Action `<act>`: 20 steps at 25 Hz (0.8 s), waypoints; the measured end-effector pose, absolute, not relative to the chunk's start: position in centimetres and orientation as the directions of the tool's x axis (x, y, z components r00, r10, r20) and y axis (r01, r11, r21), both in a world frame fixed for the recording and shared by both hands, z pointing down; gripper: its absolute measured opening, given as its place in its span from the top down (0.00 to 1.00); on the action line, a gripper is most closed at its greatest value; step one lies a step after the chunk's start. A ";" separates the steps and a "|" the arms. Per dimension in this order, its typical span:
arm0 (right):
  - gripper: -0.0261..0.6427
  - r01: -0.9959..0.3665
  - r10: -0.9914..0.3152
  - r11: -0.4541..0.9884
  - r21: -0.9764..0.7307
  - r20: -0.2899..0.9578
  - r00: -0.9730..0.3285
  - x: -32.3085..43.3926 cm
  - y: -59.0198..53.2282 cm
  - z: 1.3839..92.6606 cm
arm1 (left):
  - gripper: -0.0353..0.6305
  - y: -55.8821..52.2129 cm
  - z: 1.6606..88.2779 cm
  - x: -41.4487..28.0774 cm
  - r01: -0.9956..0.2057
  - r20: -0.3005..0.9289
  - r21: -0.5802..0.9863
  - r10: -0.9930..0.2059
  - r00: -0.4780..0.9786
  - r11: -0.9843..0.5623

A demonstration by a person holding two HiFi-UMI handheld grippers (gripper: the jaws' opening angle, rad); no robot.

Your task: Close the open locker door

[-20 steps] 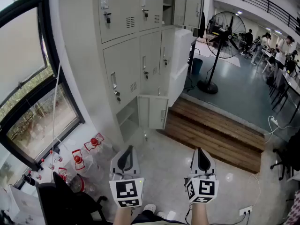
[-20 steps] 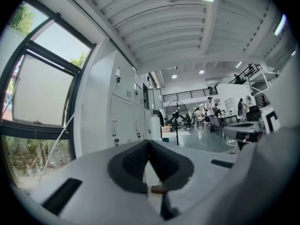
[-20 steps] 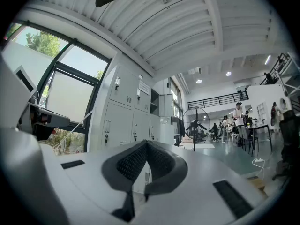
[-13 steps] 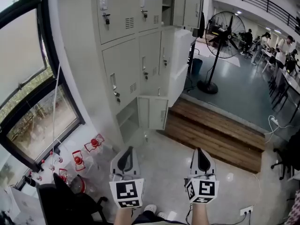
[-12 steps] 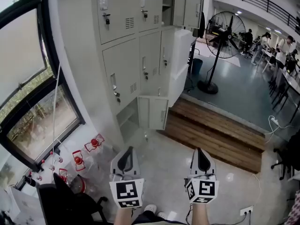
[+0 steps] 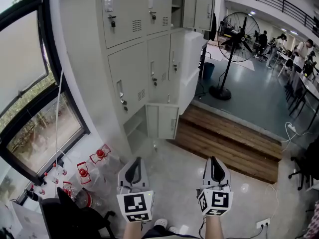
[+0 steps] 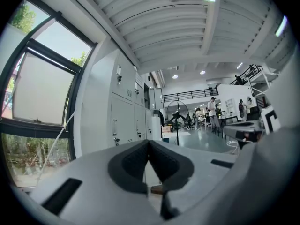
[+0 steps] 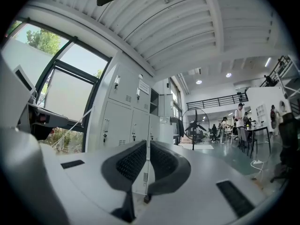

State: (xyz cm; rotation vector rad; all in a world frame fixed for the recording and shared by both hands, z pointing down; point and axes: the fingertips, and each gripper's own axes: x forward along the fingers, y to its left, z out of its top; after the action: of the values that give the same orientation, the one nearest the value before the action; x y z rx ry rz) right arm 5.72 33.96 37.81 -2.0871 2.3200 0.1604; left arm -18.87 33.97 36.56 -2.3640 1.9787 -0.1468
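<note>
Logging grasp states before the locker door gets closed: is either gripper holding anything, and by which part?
Nothing is held: left gripper and right gripper both have jaws shut, nothing between them.

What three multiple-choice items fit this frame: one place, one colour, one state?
1. The black pedestal fan stands:
A. on the grey floor beyond the brown wooden step
B. on that step
C. under the window

2. The caps of the clear plastic containers on the floor are:
A. blue
B. red
C. green

3. The right gripper is:
A. open wide
B. shut on a locker handle
C. shut and empty

Answers:
1. A: its base sits on grey floor past the step.
2. B: red tops show at lower left in the head view.
3. C: its pads meet with nothing between them.
</note>
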 end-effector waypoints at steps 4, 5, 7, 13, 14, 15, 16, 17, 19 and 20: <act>0.92 -0.989 -0.987 0.132 0.061 -0.082 -0.137 4.6 33.2 37.7 | 0.94 33.2 36.5 -19.4 -0.978 0.036 -0.102 -0.984 0.177 -0.180; 0.87 -0.987 -0.985 0.150 0.052 -0.075 -0.154 4.2 32.9 37.9 | 0.94 33.0 36.5 -19.6 -0.978 0.035 -0.102 -0.984 0.177 -0.180; 0.69 -0.982 -0.980 0.184 0.033 -0.064 -0.186 3.3 32.4 38.1 | 0.94 32.6 36.6 -20.0 -0.978 0.034 -0.101 -0.983 0.178 -0.181; 0.59 -0.978 -0.975 0.209 0.007 -0.070 -0.209 1.6 31.2 38.2 | 0.94 31.3 36.8 -21.6 -0.978 0.030 -0.100 -0.983 0.180 -0.182; 0.58 -0.977 -0.974 0.213 0.008 -0.072 -0.213 1.3 31.0 38.2 | 0.94 31.1 36.8 -21.9 -0.978 0.030 -0.101 -0.983 0.181 -0.183; 0.58 -0.977 -0.974 0.213 0.013 -0.072 -0.213 0.9 30.8 38.2 | 0.94 30.9 36.8 -22.2 -0.977 0.030 -0.101 -0.983 0.183 -0.185; 0.58 -0.977 -0.975 0.211 0.020 -0.071 -0.212 0.6 30.6 38.3 | 0.94 30.7 36.9 -22.4 -0.977 0.031 -0.103 -0.982 0.186 -0.188; 0.58 -0.978 -0.975 0.209 0.024 -0.069 -0.210 0.2 30.5 38.3 | 0.94 30.5 37.0 -22.7 -0.976 0.033 -0.104 -0.982 0.188 -0.191; 0.58 -0.979 -0.977 0.203 0.025 -0.068 -0.204 -0.3 30.5 38.5 | 0.94 30.3 37.3 -23.1 -0.975 0.038 -0.106 -0.980 0.195 -0.198; 0.58 -0.980 -0.978 0.198 0.026 -0.068 -0.199 -0.5 30.5 38.5 | 0.94 30.3 37.4 -23.3 -0.973 0.041 -0.108 -0.979 0.199 -0.202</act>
State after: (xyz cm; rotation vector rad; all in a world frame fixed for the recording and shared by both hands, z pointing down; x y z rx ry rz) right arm -0.49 30.51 38.51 -1.9647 2.4030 0.0973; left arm -23.29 30.27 37.39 -2.3870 1.9465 -0.1542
